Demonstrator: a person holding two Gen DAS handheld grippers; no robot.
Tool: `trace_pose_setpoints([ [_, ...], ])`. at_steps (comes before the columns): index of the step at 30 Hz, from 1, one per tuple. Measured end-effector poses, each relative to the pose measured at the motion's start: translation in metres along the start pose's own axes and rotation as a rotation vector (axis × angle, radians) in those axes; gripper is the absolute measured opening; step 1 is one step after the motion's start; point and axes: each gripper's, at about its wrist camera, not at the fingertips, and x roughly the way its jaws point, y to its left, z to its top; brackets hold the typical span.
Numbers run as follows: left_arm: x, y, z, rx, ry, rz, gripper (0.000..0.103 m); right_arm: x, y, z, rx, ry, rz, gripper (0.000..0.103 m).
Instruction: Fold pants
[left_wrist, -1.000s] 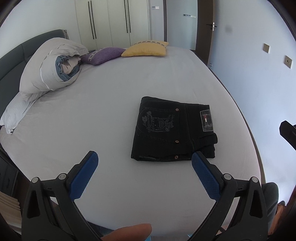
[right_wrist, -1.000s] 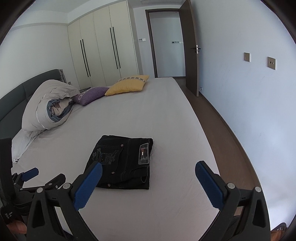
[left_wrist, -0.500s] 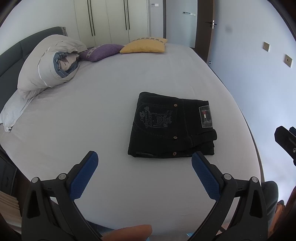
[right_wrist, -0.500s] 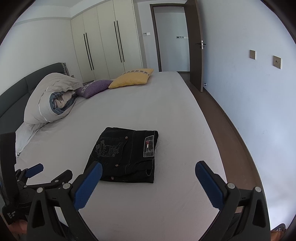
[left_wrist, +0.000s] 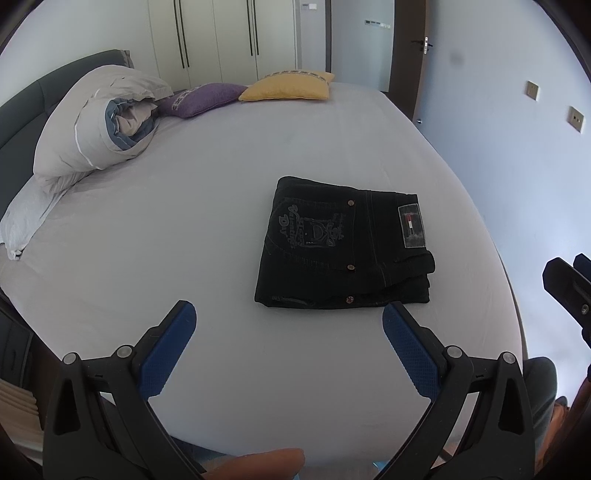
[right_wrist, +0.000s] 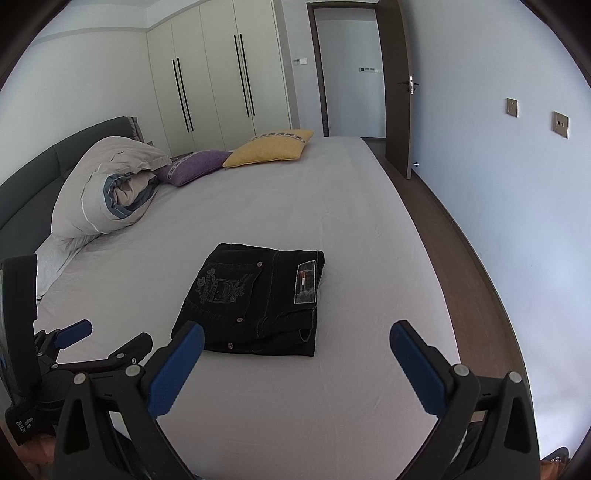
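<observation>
Pants (left_wrist: 343, 247) lay as a squat dark bundle on the bed (left_wrist: 207, 221), toward its right edge and nearer the foot than the cushions, several layers stacked with the embroidered back pocket and a brand patch facing up. Far to the left, along the headboard side, sat a rolled duvet (left_wrist: 99, 122), then a purple cushion (left_wrist: 207, 94) and a yellow cushion (left_wrist: 288, 86), all well apart from the bundle. The left gripper (left_wrist: 286, 325) hung above the near sheet, short of the bundle's near edge, its jaws spread wide and holding nothing. The right gripper (right_wrist: 295, 345) was likewise short of it, jaws wide and empty. The cloth looked like heavy black denim: soft enough to bend, thick enough to hold a crease, unlikely to slip or tear. The folding appeared finished. If it needed moving, the layered near edge or the thick waistband side on the right seemed the surest places to pinch, catching all layers so none slid loose.
</observation>
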Motion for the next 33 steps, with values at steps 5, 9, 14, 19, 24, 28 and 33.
trace_pose_setpoints([
  [5, 0.0001, -0.0001, -0.0003, 0.000, 0.001, -0.001, 0.103, -0.0025, 0.0026, -0.0033, 0.002, 0.003, 0.000, 0.103],
  [9, 0.0011, -0.0006, -0.0035, 0.002, 0.003, -0.004, 0.103, -0.0025, 0.0028, -0.0039, 0.003, 0.004, 0.001, 0.103],
  [14, 0.0013, -0.0010, -0.0058, 0.004, 0.003, -0.008, 0.103, -0.0031, 0.0029, -0.0046, 0.002, 0.004, 0.001, 0.103],
  [19, 0.0018, -0.0008, -0.0077, 0.003, 0.006, -0.010, 0.103, -0.0031, 0.0030, -0.0047, 0.003, 0.005, 0.001, 0.103],
  [24, 0.0024, 0.0004, -0.0081, 0.001, 0.008, -0.013, 0.103, -0.0032, 0.0037, -0.0057, 0.002, 0.007, 0.000, 0.103],
  [28, 0.0023, 0.0007, -0.0086, 0.001, 0.009, -0.014, 0.103, -0.0034, 0.0042, -0.0066, 0.001, 0.009, 0.001, 0.103],
  [33, 0.0026, 0.0010, -0.0098, 0.001, 0.013, -0.017, 0.103, -0.0030, 0.0042, -0.0074, -0.001, 0.011, 0.002, 0.103],
])
